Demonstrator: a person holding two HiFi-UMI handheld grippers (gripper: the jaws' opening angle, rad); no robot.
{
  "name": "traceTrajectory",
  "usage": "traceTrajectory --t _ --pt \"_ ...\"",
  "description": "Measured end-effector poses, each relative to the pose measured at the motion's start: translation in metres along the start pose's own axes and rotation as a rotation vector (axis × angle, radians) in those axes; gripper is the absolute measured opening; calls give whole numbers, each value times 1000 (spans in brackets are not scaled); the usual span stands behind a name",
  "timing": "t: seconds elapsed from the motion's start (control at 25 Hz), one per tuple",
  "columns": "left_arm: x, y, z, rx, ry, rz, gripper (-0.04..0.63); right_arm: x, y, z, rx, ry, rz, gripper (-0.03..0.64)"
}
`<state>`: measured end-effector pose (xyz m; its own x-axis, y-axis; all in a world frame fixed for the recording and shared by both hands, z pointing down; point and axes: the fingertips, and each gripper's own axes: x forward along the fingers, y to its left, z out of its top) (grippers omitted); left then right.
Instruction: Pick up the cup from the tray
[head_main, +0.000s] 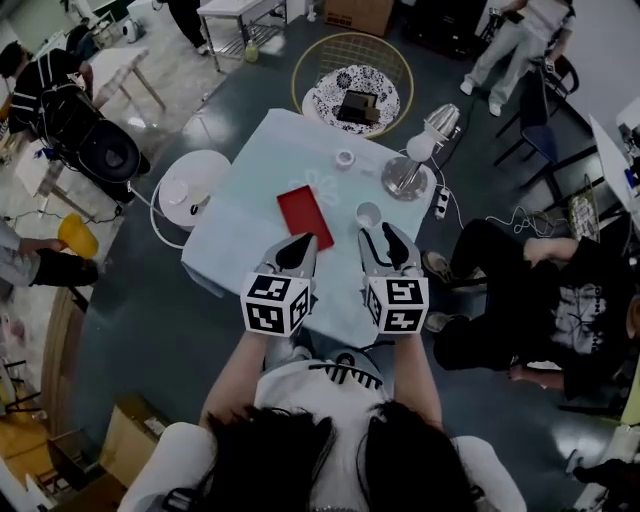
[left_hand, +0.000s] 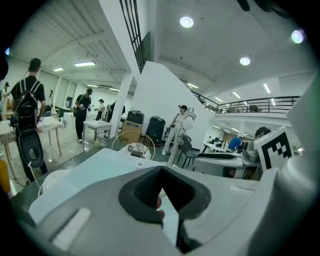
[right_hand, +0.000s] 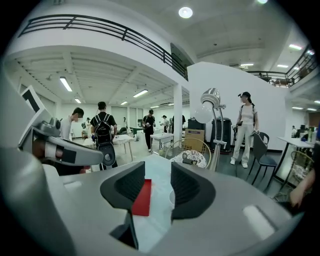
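- One pale counter (head_main: 250, 190) fills the middle of the head view, and a desk lamp (head_main: 408, 165) stands near its far right corner.
- Over the counter's near edge hovers the left gripper (head_main: 299, 243), its jaws closed tip to tip on nothing.
- Beside it hovers the right gripper (head_main: 382, 236), its jaws partly apart with nothing between them.
- Flat on the counter, just beyond the left gripper, lies the red tray (head_main: 305, 216).
- Right of the red tray and apart from it, the cup (head_main: 368, 213) stands upright on the counter, just beyond the right gripper.
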<state>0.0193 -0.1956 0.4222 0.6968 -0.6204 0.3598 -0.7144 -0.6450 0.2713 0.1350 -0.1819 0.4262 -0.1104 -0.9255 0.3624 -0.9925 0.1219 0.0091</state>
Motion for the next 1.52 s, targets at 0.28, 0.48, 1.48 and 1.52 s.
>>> traceTrajectory --t 0.28,0.48,1.48,1.52 --pt "-8 -13 -1 27 -5 -1 0 -11 8 -5 -56 30 18 23" --pt "-11 -11 -8 19 16 34 0 -17 12 -7 -79 44 4 21" --pt "-26 -19 -14 11 -12 82 0 -31 30 -22 -55 90 17 21" --pt "-27 -19 -13 11 -14 81 0 -31 31 -23 -55 92 16 21"
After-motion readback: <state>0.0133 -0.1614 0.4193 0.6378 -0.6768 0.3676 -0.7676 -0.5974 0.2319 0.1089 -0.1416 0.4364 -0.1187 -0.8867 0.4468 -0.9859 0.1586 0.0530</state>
